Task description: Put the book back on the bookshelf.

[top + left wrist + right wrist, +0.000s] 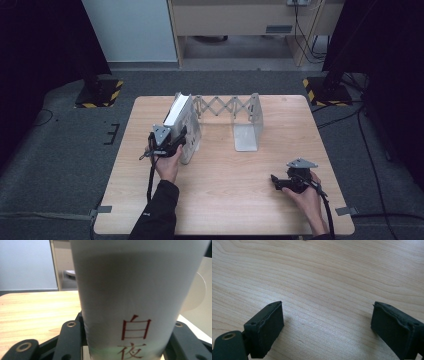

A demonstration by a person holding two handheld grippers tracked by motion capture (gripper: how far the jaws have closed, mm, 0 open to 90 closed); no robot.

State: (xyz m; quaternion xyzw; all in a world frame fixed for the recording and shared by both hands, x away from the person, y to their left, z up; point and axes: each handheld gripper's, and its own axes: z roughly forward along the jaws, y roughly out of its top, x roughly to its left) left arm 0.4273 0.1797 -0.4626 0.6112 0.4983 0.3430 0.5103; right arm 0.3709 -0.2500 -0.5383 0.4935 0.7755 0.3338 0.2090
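The left tongs (176,141) are clamped on a white book (179,116) standing upright against the left plate of the expanding metal rack (248,122) on the bench (225,195). Gripped only at its spine, the book could twist or tip and push the light rack along; the right tongs (278,182) rest apart on bare wood, too far to steady it.

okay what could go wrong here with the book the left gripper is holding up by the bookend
The left gripper clamps the book only near its spine, so the upright book could tip or slip. It stands close against the bookend, which might get knocked. The right gripper rests open on the table, too far to steady anything.
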